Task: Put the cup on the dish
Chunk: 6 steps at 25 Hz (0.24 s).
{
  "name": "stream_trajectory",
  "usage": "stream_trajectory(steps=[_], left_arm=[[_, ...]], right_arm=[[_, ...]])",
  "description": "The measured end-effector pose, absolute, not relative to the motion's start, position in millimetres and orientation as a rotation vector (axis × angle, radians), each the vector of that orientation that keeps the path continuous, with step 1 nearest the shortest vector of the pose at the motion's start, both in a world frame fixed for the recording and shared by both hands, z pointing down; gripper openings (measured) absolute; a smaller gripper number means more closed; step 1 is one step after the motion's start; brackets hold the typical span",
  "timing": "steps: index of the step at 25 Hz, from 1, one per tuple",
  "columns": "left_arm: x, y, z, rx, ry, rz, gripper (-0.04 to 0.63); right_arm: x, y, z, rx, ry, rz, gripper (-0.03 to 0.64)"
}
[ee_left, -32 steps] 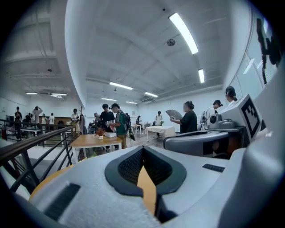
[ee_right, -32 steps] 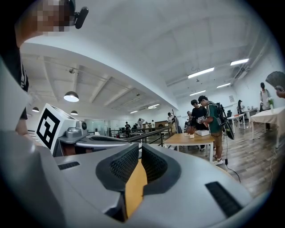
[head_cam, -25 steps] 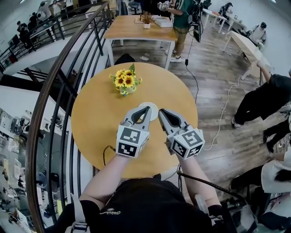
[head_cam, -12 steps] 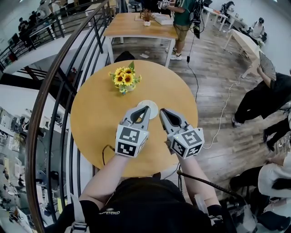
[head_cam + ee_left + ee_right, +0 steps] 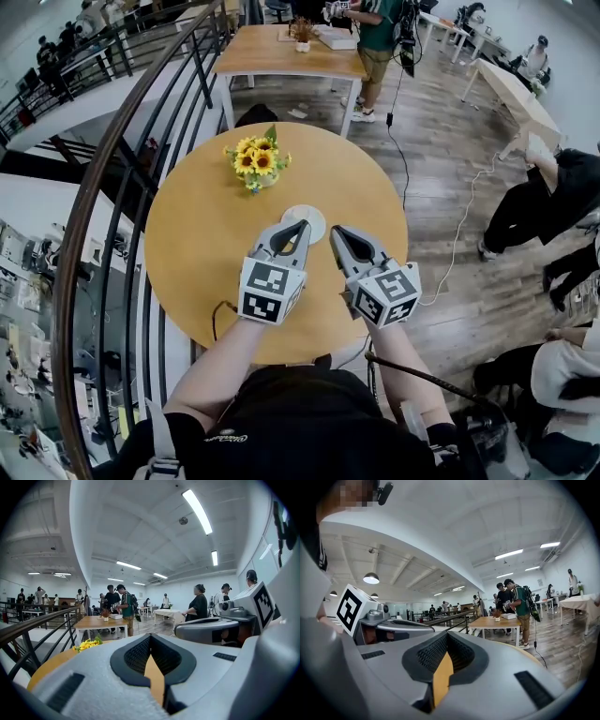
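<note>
A white dish (image 5: 307, 218) lies near the middle of the round wooden table (image 5: 197, 234), its near edge hidden behind my left gripper's tip. I cannot make out a cup in any view. My left gripper (image 5: 302, 226) hovers over the table's near half, shut, with nothing between its jaws. My right gripper (image 5: 336, 232) hangs beside it to the right, also shut and empty. In the left gripper view the left gripper (image 5: 151, 641) has its jaws pressed together. The right gripper view shows the right gripper (image 5: 446, 639) the same way.
A small pot of sunflowers (image 5: 255, 161) stands on the far left of the table, beyond the dish. A dark curved railing (image 5: 112, 187) runs along the left. A rectangular wooden table (image 5: 281, 56) and several people stand farther off; a cable (image 5: 459, 234) lies on the floor at right.
</note>
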State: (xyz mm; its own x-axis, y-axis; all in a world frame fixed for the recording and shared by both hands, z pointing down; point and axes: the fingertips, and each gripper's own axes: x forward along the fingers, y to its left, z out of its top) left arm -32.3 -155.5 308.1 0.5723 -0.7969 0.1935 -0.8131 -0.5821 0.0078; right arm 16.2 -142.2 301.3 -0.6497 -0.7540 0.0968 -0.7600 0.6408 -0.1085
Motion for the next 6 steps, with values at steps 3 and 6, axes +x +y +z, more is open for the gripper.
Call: stream_trajectory(steps=[3, 6], left_arm=[[-31.0, -154.3, 308.5, 2.702, -1.377, 0.260, 0.005], [-31.1, -150.9, 308.2, 2.704, -1.375, 0.261, 0.005]], right_arm=[[15.9, -141.3, 300.6, 1.296, -2.808, 0.216, 0.008], [14.5, -138.3, 300.3, 1.291, -2.807, 0.216, 0.006]])
